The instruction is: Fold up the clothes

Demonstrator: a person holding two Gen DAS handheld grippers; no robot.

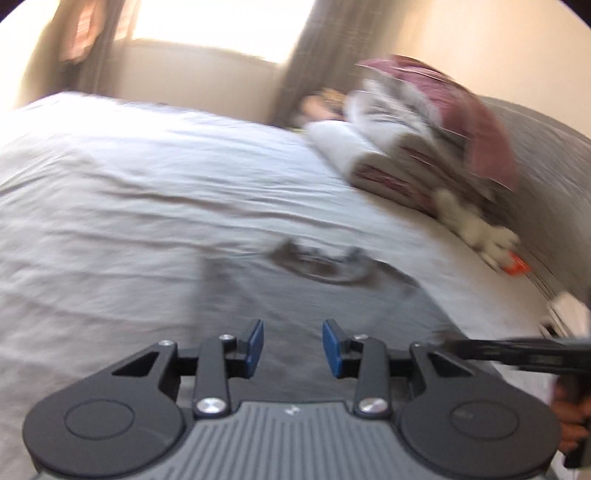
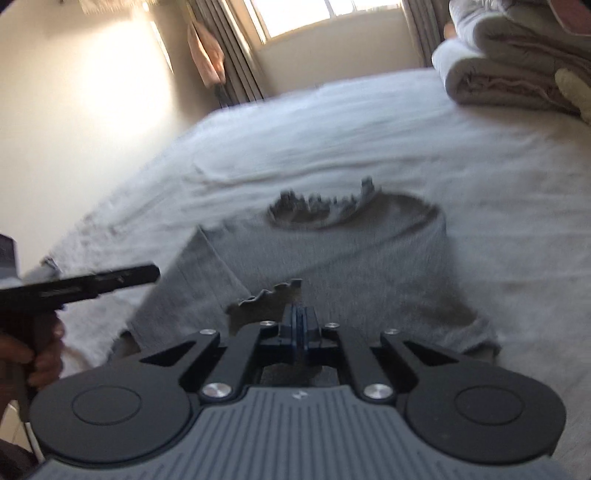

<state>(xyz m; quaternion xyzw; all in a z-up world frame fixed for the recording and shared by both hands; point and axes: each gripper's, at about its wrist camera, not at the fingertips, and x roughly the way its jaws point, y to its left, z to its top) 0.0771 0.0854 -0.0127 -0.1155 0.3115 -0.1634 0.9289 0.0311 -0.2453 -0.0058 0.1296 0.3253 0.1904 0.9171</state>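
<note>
Looking along the left gripper [image 1: 293,347] first: blue pads [image 1: 255,345] parted, nothing between them, hovering above the grey shirt [image 1: 295,288]. Spread flat on the white bed sheet [image 1: 110,192], dark collar [image 1: 317,264] at the far end, pointing away from the camera. Farther right, at the bed's edge, a stack of folded blankets [image 1: 424,147] in maroon, white and grey, with a pale fluffy bit and something orange [image 1: 515,264] just beside it. Behind the bed, a bright window [image 1: 221,22] framed by curtains [image 1: 295,74]. At the right edge, the dark side of the other gripper, gripped by a hand [image 1: 570,417]. Much of it blurred.

Switching to the right wrist view: right gripper [image 2: 298,325] pressed together, pinching a raised fold of the shirt [image 2: 332,258] at its near hem, a ragged dark edge of cloth [image 2: 266,299] sticking up just left of the closed pads. Rest of the shirt lying flat on the sheet [image 2: 480,147], collar [image 2: 321,210] at the far end. Left gripper [image 2: 110,278] seen side-on at the left edge, above the shirt's left border, held by a hand [image 2: 40,354]. Folded blankets [image 2: 509,66] at top right, window [image 2: 325,14] and curtains [image 2: 236,66] beyond.
</note>
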